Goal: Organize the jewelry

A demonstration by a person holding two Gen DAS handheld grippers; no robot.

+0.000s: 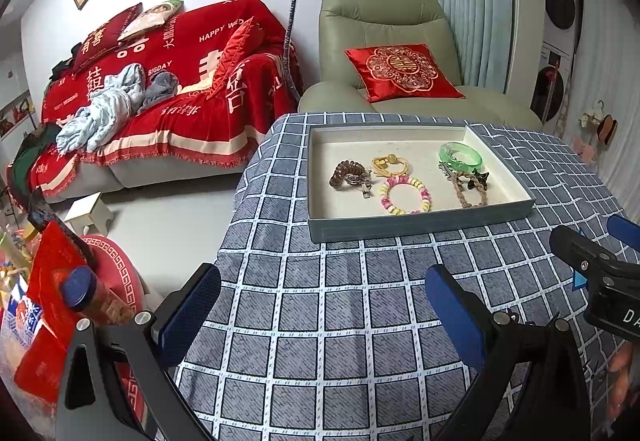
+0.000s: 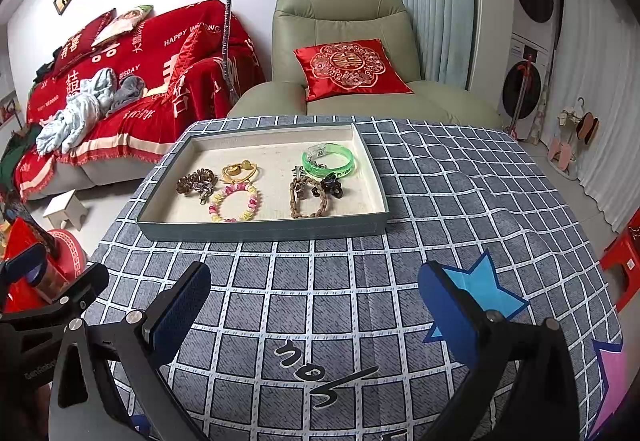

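Note:
A shallow grey-green tray [image 1: 416,231] [image 2: 264,231] with a cream lining sits on the checked tablecloth. It holds a green bangle [image 1: 460,155] [image 2: 329,161], a pink-and-yellow bead bracelet [image 1: 406,195] [image 2: 235,202], a gold piece [image 1: 390,163] [image 2: 240,169], a brown coil hair tie [image 1: 347,175] [image 2: 195,181], a braided brown bracelet [image 1: 470,193] [image 2: 308,197] and a black hair clip [image 1: 478,179] [image 2: 332,188]. My left gripper [image 1: 324,311] is open and empty, short of the tray. My right gripper [image 2: 314,311] is open and empty, also short of the tray.
The table [image 2: 460,201] has a blue-grey checked cloth with star patches [image 2: 486,291]. A green armchair [image 1: 400,21] with a red cushion stands behind it, a red-covered sofa [image 1: 160,81] to the left. Red packages and a jar [image 1: 80,293] sit at the left.

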